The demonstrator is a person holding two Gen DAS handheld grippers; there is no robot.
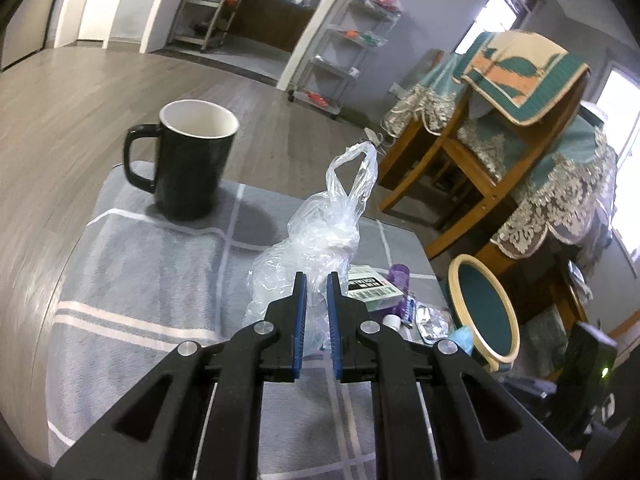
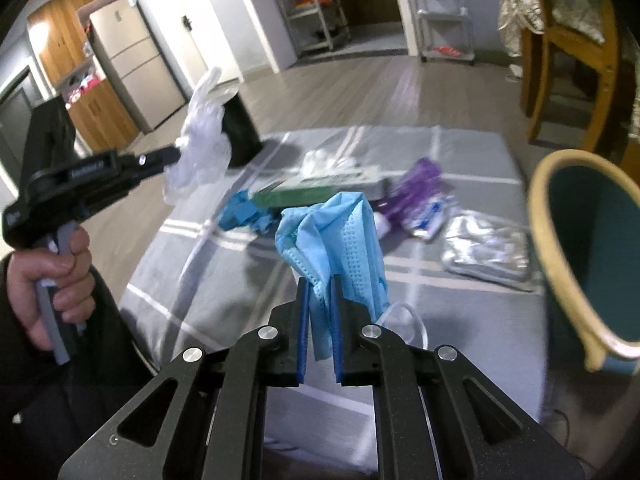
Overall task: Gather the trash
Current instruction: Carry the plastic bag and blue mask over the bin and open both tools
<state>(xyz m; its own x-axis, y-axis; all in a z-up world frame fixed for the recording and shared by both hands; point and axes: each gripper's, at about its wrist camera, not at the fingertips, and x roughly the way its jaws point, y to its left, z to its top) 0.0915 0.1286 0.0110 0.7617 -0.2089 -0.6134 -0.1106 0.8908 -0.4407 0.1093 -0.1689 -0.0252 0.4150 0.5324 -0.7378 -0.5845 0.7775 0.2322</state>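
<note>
STEP: trash pickup under way | LEFT: left gripper point(image 1: 317, 285) clamped on clear plastic bag point(image 1: 320, 236), held above the table point(image 1: 132, 280) | RIGHT: right gripper point(image 2: 319, 286) pinching blue face mask point(image 2: 340, 236), lifted clear | NEXT: likely carry mask into the teal bin point(image 2: 592, 240) just right, then release.

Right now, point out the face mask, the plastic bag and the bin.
face mask point(image 2: 348, 236): right wrist view, blue pleated middle.
plastic bag point(image 1: 320, 232): left wrist view, crumpled body.
bin point(image 2: 560, 240): right wrist view, cream rim.

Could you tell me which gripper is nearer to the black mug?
Left. The left gripper, clamping the plastic bag, sits just short of the black mug; the right gripper, holding the blue mask, is farther back.
</note>
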